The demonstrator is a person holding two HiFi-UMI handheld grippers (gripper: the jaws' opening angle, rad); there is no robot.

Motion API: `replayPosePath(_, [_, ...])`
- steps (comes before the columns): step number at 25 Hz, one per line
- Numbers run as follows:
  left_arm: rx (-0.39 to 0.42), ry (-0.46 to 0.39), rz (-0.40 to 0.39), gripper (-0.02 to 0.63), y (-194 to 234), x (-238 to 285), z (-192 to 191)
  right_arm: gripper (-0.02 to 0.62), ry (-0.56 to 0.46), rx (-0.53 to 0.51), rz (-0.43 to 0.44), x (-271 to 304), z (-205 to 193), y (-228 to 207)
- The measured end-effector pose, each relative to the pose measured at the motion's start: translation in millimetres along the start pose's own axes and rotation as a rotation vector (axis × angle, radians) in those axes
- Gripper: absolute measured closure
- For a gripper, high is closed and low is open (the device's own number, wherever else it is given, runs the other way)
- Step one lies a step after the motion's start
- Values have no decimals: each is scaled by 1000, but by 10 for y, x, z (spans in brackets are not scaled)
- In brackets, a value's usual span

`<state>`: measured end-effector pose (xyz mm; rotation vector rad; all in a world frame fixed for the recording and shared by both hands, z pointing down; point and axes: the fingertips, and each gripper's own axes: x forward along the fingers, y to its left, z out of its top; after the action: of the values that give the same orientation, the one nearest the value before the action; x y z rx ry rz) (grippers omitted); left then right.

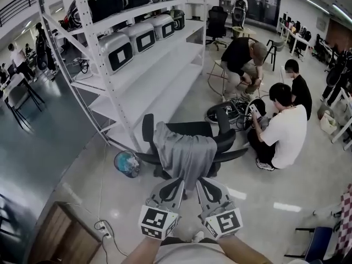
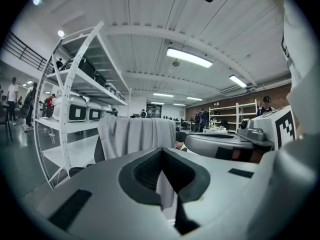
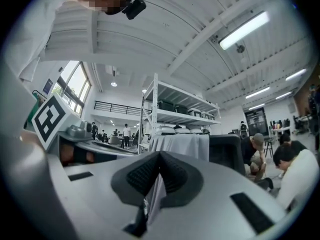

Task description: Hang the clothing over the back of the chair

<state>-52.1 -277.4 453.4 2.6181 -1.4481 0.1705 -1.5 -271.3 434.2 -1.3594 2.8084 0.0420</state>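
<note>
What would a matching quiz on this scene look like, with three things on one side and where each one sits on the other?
Things:
1. grey clothing
2. round bin
3. grey cases

Places:
A. on the white rack
B. draped over the back of the black chair
C. on the floor, left of the chair

Pairs: 1-B, 2-C, 3-A
</note>
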Motion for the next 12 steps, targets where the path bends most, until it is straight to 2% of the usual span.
replayPosePath(6, [14,-44,65,600,75,-150,16,580,-6,-14,11,27,10,93])
replayPosePath(12, [-1,-41,63,599,90,-144,-19,580,-8,-11,30,117,11,131])
